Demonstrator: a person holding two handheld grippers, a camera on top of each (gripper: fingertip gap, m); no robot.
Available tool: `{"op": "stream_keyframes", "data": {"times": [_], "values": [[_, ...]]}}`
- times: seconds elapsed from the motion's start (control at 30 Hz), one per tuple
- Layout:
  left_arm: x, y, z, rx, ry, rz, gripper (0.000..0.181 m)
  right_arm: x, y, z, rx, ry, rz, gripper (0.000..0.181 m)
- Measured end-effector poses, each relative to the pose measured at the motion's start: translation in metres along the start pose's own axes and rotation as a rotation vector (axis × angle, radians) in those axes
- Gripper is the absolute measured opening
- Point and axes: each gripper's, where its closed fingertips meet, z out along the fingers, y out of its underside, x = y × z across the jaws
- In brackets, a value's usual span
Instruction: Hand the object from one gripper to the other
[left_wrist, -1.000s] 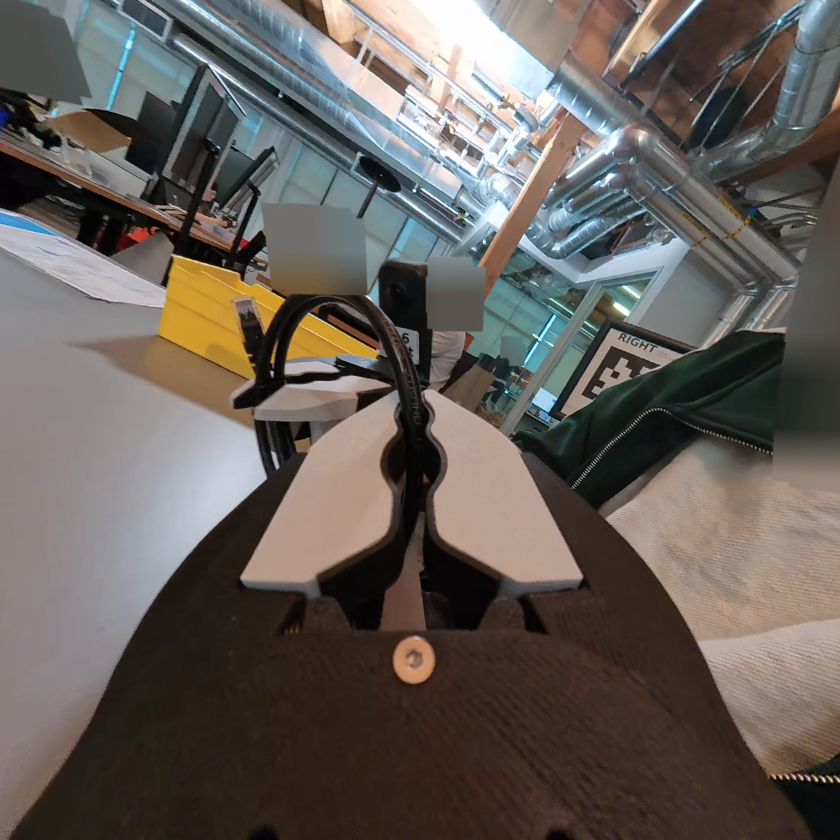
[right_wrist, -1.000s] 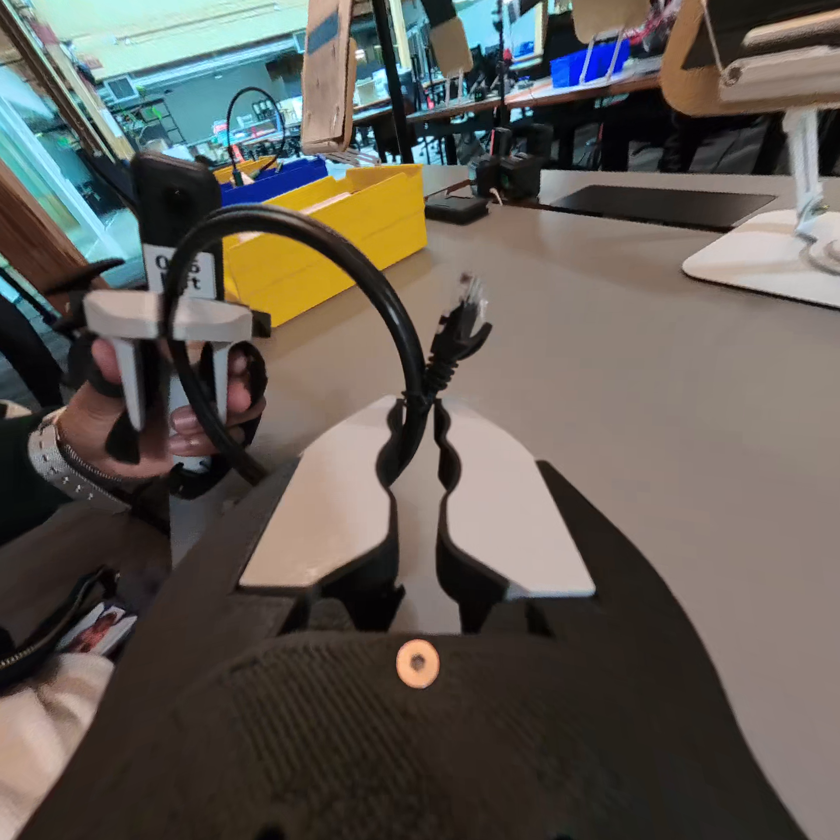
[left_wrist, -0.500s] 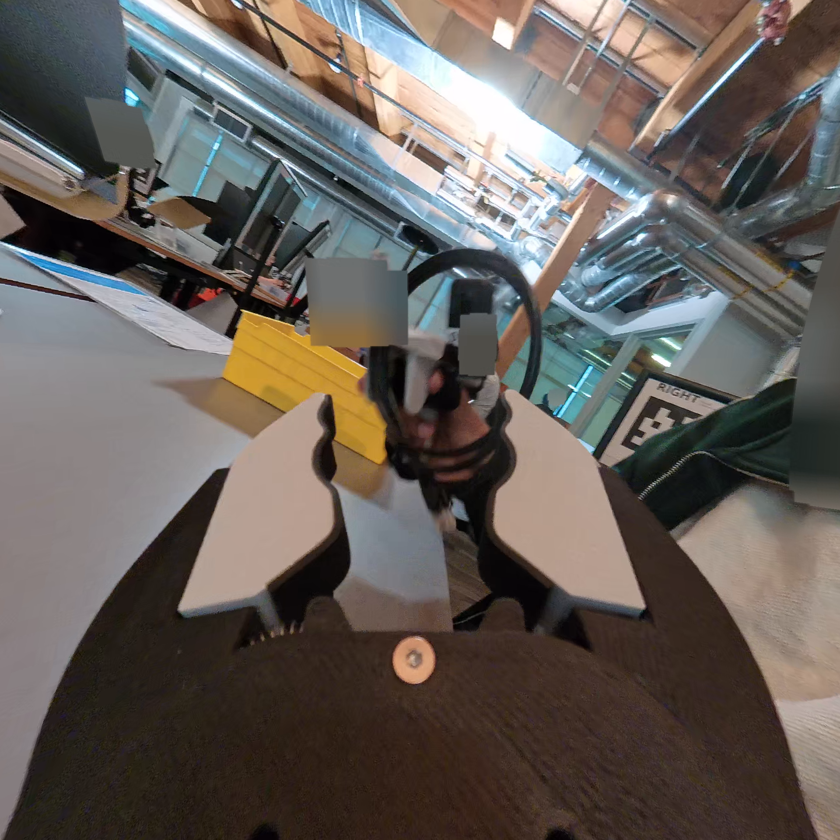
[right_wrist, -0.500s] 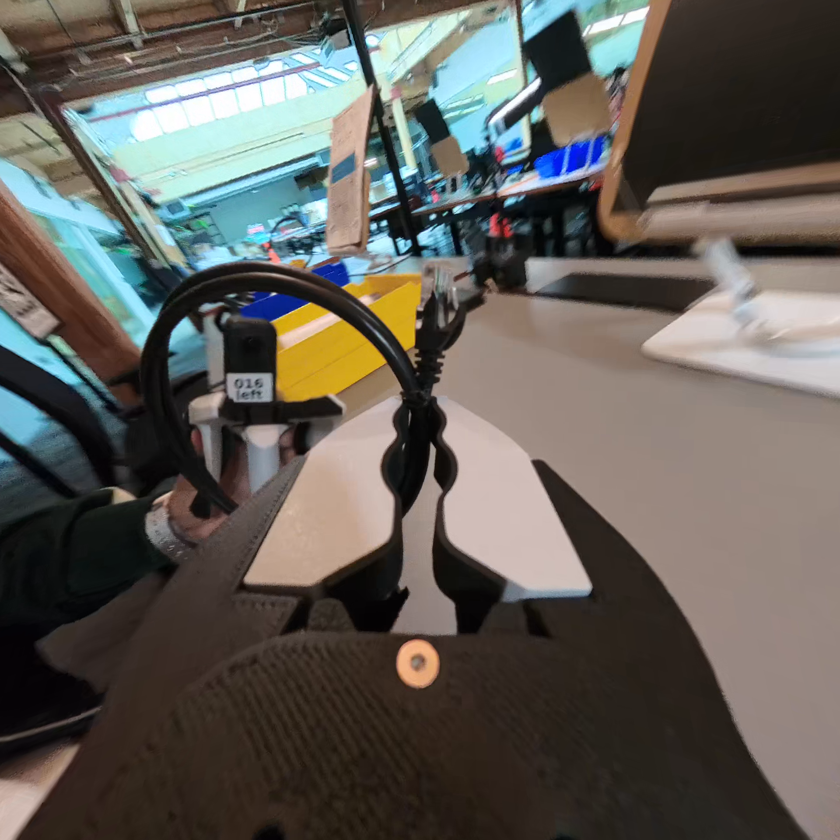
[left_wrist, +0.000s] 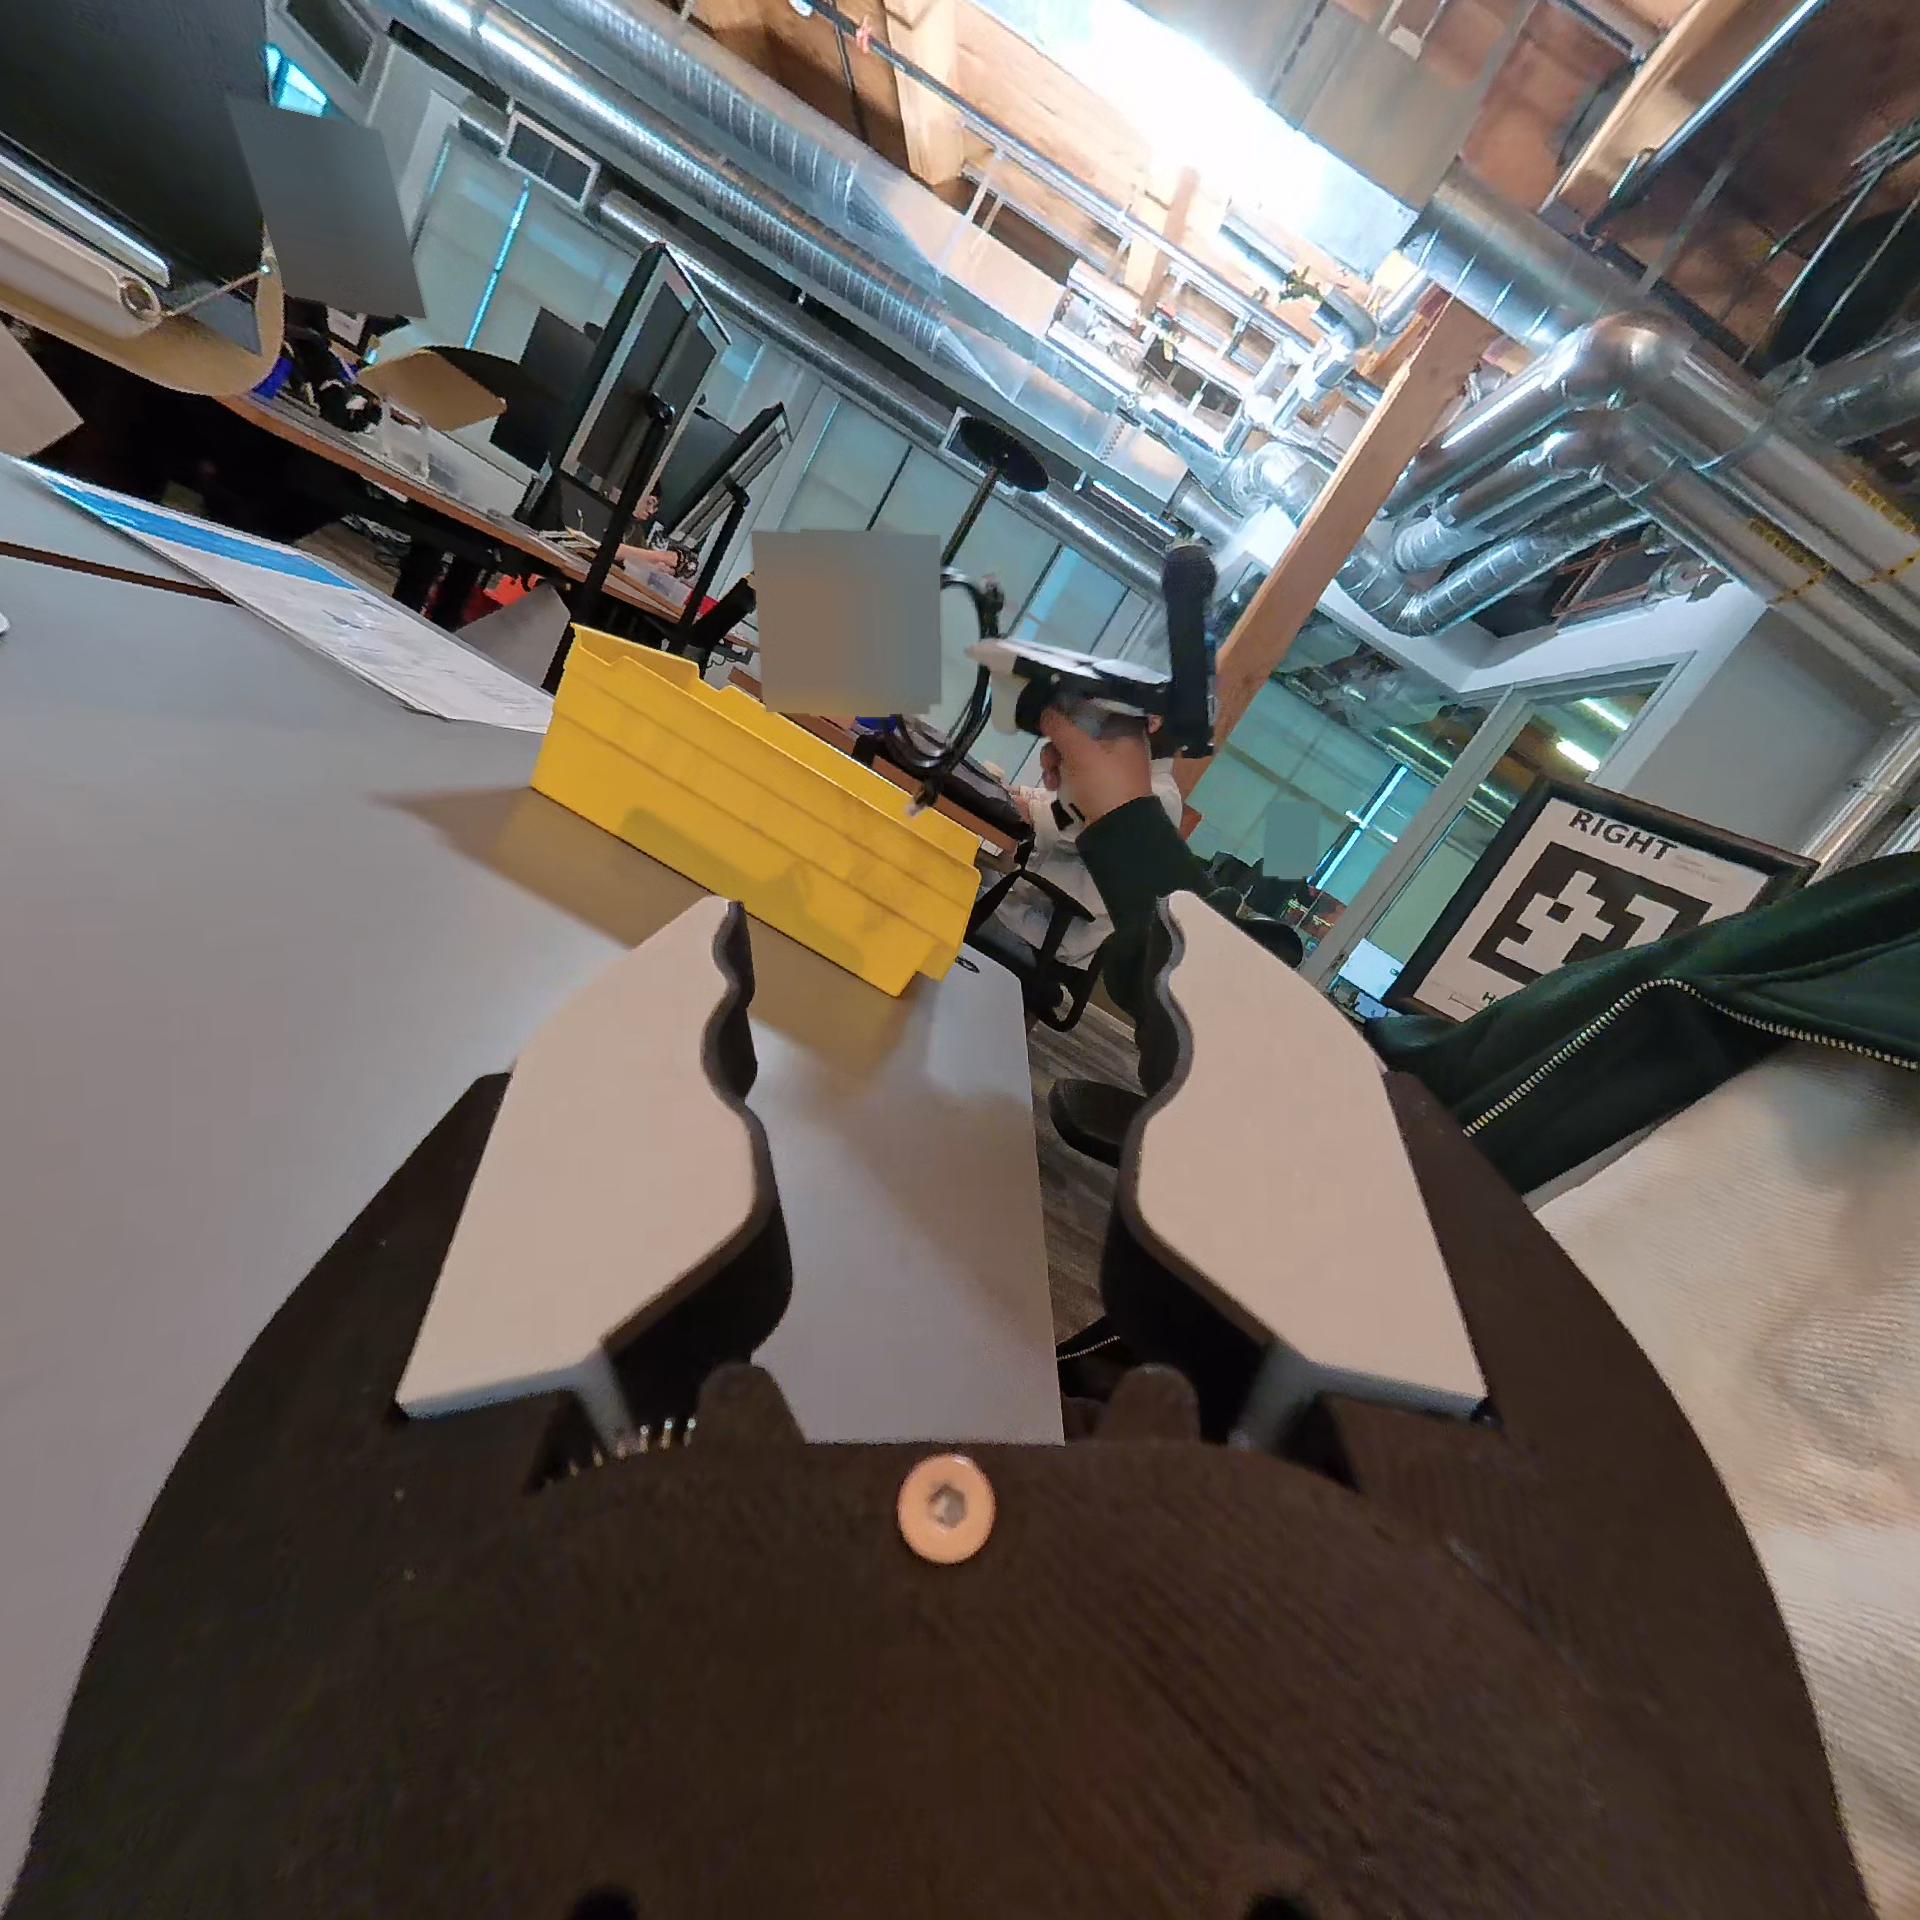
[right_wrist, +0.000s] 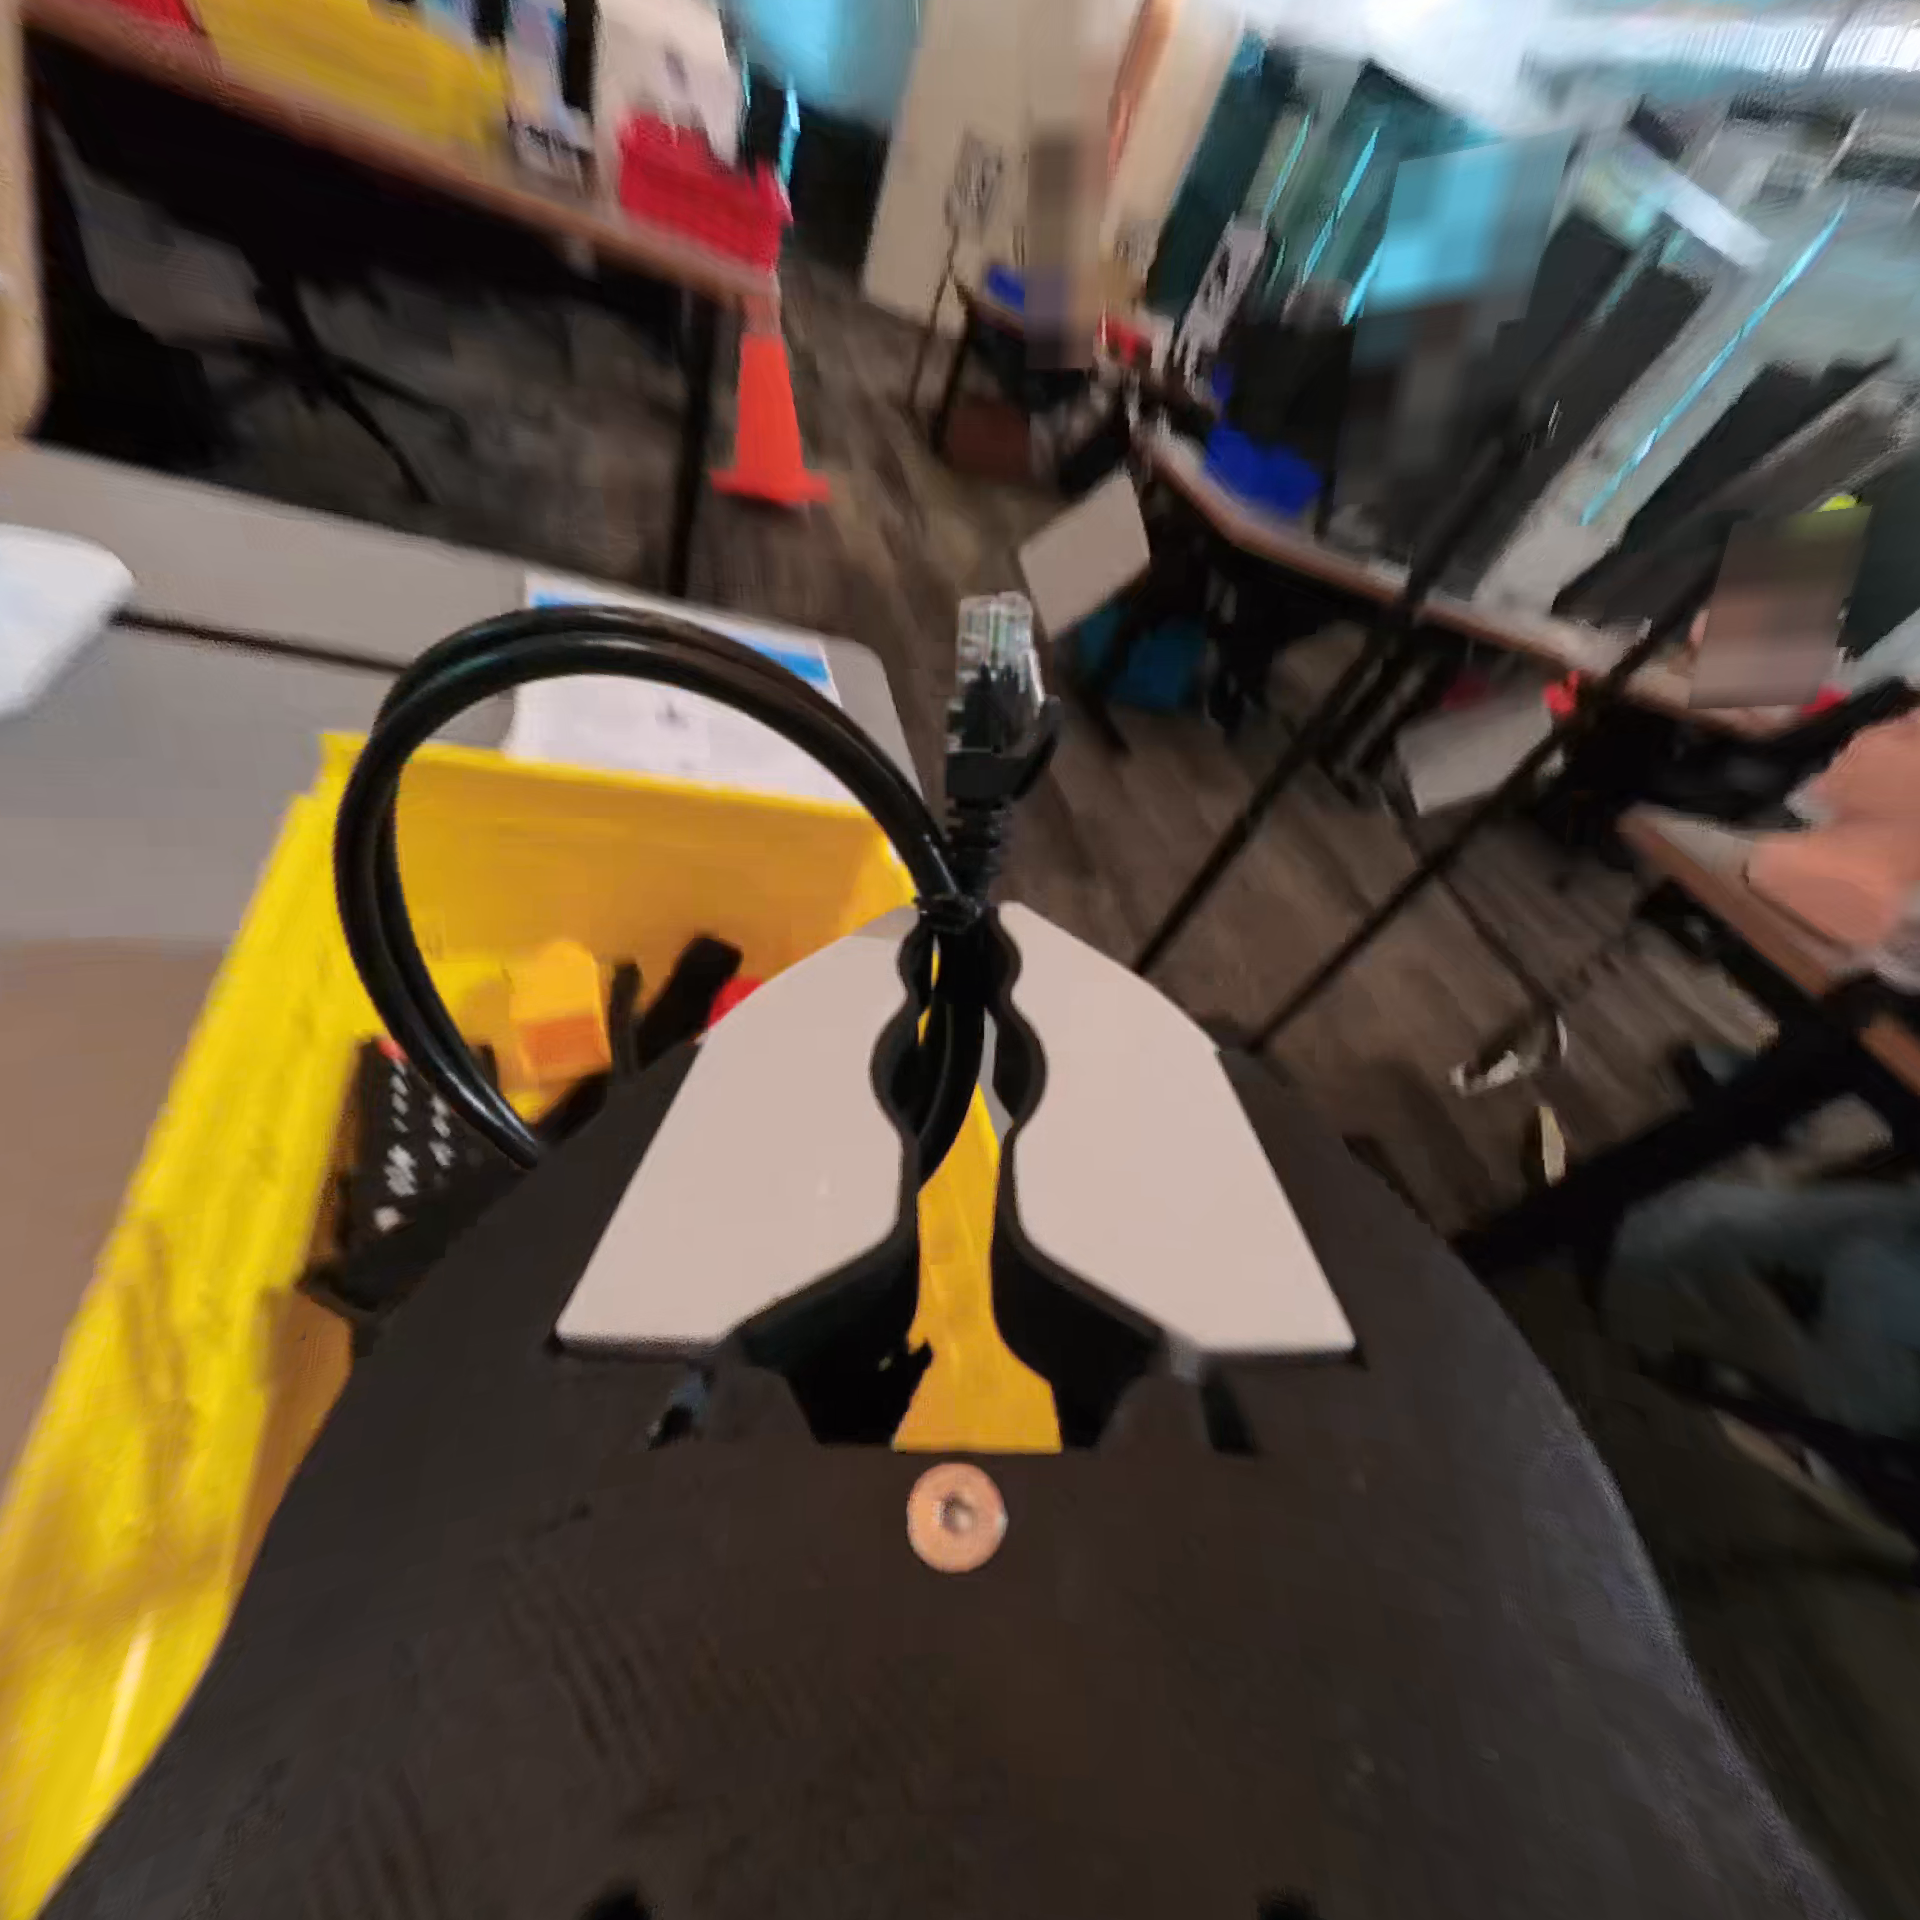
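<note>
A black coiled network cable (right_wrist: 987, 748) with a clear plug sticks up from my right gripper (right_wrist: 956, 920), which is shut on it. The cable's loop arches to the left. The right gripper hangs over the open yellow bin (right_wrist: 623, 800). My left gripper (left_wrist: 951, 914) is open and empty, low over the grey table (left_wrist: 208, 935). In the left wrist view the right gripper (left_wrist: 997, 657) shows farther off above the far end of the yellow bin (left_wrist: 748, 821), with the cable (left_wrist: 961, 740) hanging from it.
The bin holds several dark and orange items (right_wrist: 551, 1008). A printed sheet (left_wrist: 343, 623) lies on the table behind the bin. A person's green sleeve (left_wrist: 1662, 997) and a marker board (left_wrist: 1590, 935) are at the right. An orange cone (right_wrist: 769, 416) stands on the floor. One gripper's finger ends stand about 50 centimetres off the other's.
My left gripper opened, let go of the cable and drew back. My right gripper kept the cable and carried it away, over the yellow bin.
</note>
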Motion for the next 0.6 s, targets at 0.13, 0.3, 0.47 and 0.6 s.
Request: {"op": "stream_keyframes", "data": {"times": [0.13,0.3,0.47,0.6], "values": [[-0.001,0.003,0.003,-0.020,-0.004,0.008,0.073,-0.010,0.044,0.020,-0.180,-0.078,0.016,0.010],[0.000,0.006,0.005,-0.032,-0.004,0.013,0.072,-0.030,0.064,0.036,-0.266,-0.130,0.001,0.064],[-0.004,0.019,0.005,-0.142,-0.036,-0.006,0.055,-0.019,0.029,0.021,-0.169,-0.014,-0.139,0.064],[-0.005,0.025,0.010,-0.200,-0.063,0.040,0.052,-0.026,0.011,0.005,-0.124,-0.039,-0.136,0.065]]}}
